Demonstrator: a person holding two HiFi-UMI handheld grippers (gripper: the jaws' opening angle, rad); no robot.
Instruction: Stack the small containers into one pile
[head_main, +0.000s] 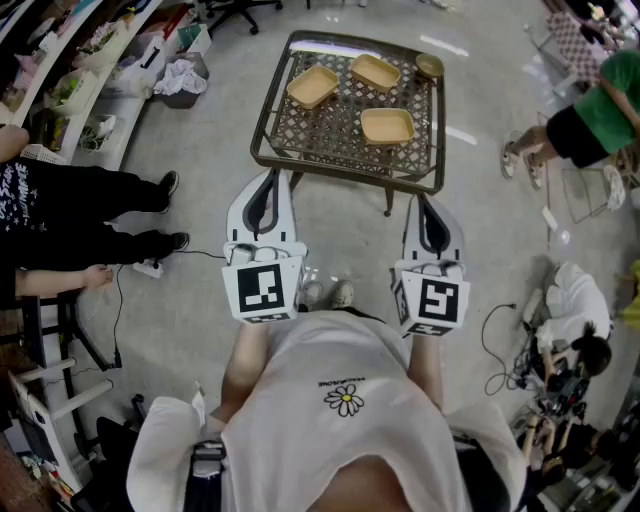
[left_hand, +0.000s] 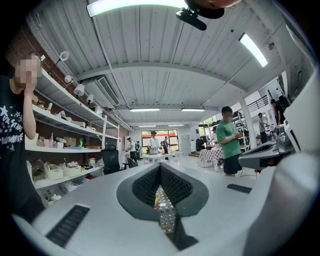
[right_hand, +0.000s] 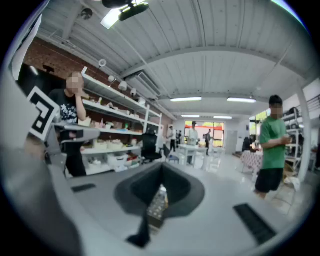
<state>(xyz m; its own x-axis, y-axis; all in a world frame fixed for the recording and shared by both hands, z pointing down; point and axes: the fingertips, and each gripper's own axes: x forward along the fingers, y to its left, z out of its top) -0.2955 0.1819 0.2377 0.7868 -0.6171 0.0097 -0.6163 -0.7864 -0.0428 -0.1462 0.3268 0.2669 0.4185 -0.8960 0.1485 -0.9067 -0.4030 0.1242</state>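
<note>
Three shallow tan containers lie apart on a dark metal lattice table (head_main: 345, 165): one at the back left (head_main: 313, 86), one at the back middle (head_main: 375, 72), one at the front right (head_main: 387, 126). A small round tin (head_main: 430, 66) sits at the table's back right corner. Short of the table's near edge, my left gripper (head_main: 271, 175) and right gripper (head_main: 421, 200) are held side by side, both shut and empty. In the left gripper view the jaws (left_hand: 161, 167) meet, with lattice showing below them. The right gripper view shows the same: closed jaws (right_hand: 161, 167), nothing held.
A seated person's legs (head_main: 90, 190) and a power strip (head_main: 148, 268) with a cable are on the floor at left, beside shelves (head_main: 90, 60). A person in a green shirt (head_main: 590, 110) stands at the right. Cables and another person (head_main: 575, 350) are at the lower right.
</note>
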